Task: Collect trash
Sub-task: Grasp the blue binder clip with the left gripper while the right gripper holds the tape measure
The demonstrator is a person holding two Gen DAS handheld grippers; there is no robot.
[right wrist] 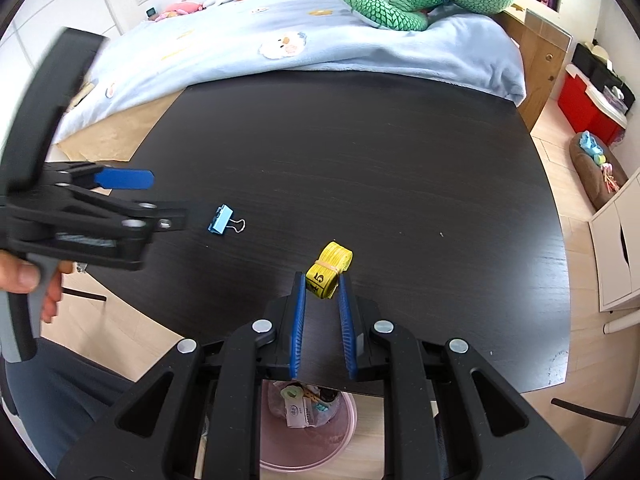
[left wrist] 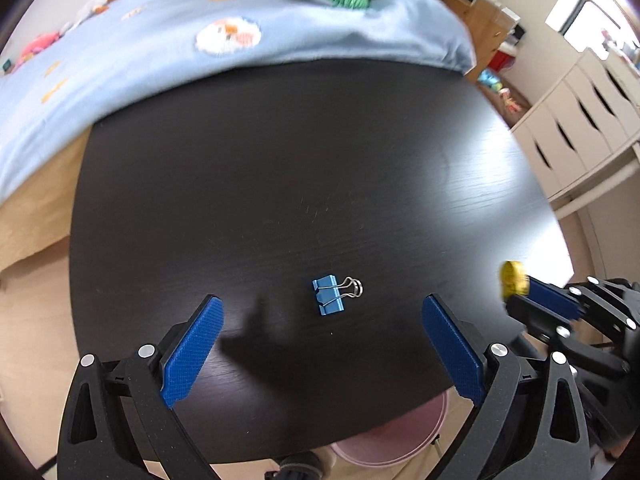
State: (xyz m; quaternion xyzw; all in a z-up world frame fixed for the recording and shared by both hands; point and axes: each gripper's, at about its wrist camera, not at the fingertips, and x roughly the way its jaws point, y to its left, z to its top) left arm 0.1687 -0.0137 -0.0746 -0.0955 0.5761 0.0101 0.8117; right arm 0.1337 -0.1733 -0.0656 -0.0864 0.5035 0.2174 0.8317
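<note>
While the right hand-held gripper point(right wrist: 323, 280) pinches a yellow tape measure point(right wrist: 329, 270), the pink bin point(right wrist: 344, 436) holds wrappers point(right wrist: 306, 408).

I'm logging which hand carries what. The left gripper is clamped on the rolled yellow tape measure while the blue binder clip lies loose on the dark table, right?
Not quite: the right gripper is the one clamped on the rolled yellow tape measure, as the right wrist view shows. The left gripper has its jaws wide open and empty. The blue binder clip does lie loose on the dark table.

Open left tool point(left wrist: 322, 344) above blue binder clip point(left wrist: 329, 294), dark table point(left wrist: 280, 160), right tool point(left wrist: 520, 294) gripping yellow tape point(left wrist: 513, 278)
</note>
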